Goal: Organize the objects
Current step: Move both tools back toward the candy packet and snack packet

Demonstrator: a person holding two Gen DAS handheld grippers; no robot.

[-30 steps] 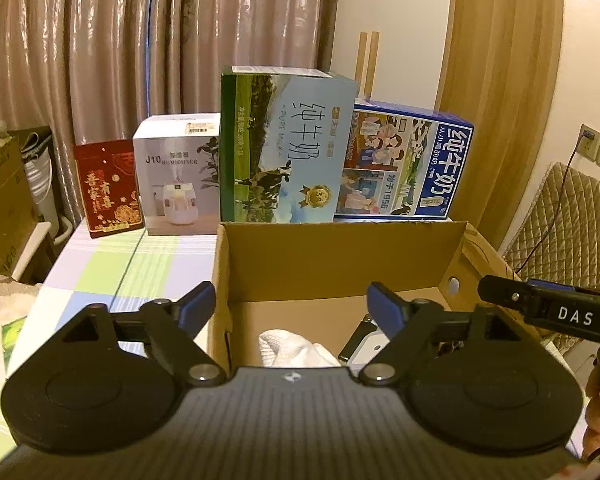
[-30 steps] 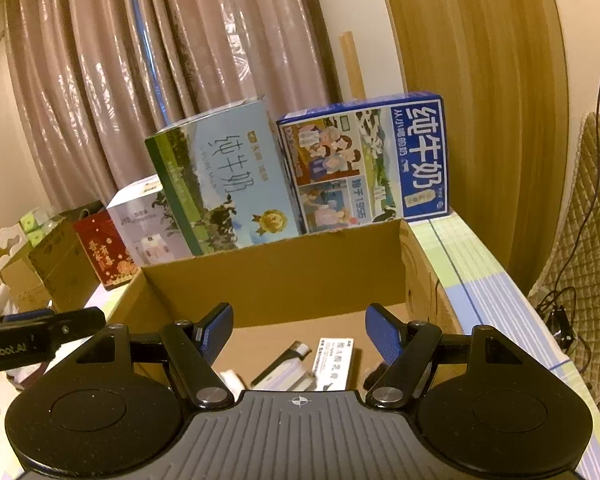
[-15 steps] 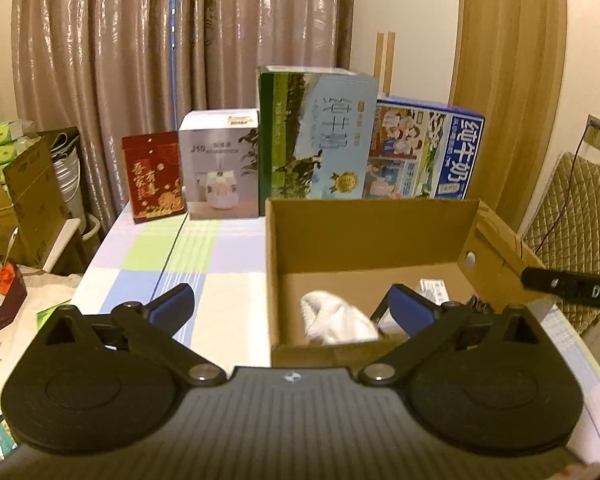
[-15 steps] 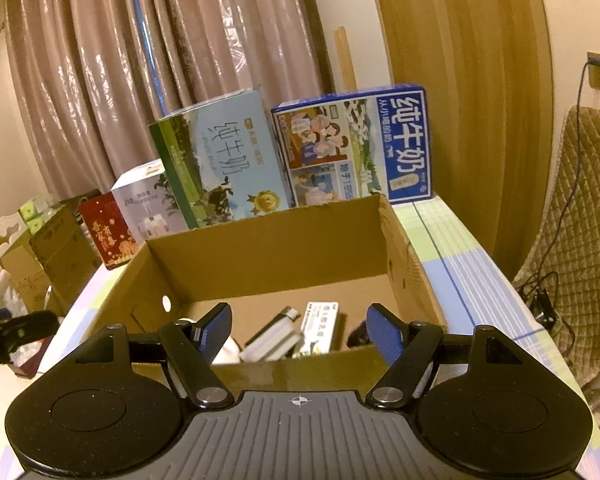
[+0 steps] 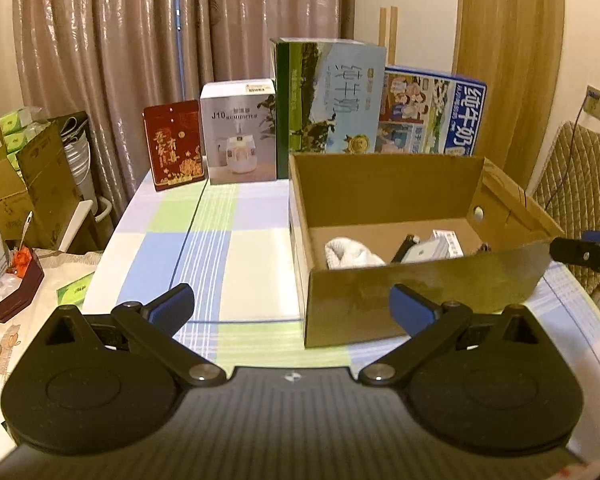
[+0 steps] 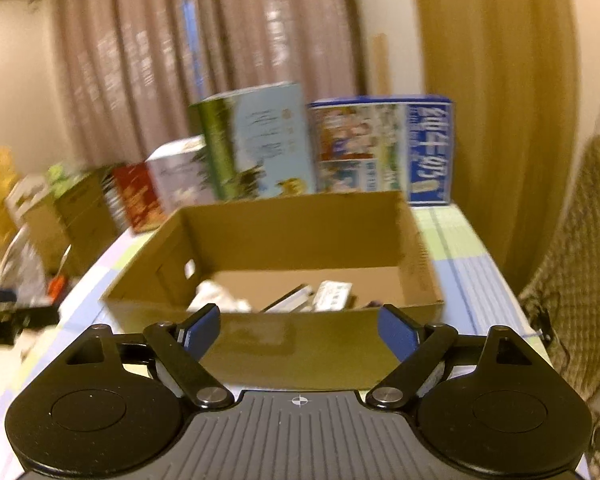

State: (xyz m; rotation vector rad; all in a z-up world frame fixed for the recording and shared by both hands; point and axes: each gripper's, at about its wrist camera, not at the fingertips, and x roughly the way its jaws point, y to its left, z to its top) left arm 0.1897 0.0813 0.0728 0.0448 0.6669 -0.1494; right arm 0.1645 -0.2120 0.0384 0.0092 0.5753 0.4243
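An open cardboard box stands on the checked tablecloth. Inside lie a white cloth, a dark and silver slim item and a small white carton. My left gripper is open and empty, held back from the box's near left corner. My right gripper is open and empty too, in front of the box's near wall. The right wrist view is motion-blurred.
Behind the box stand a red packet, a white humidifier box, a green milk carton box and a blue milk box. Cardboard boxes sit left of the table, a quilted chair right.
Both grippers have pulled back from over the box, which now sits farther away and fully in view. Both stay open and empty.
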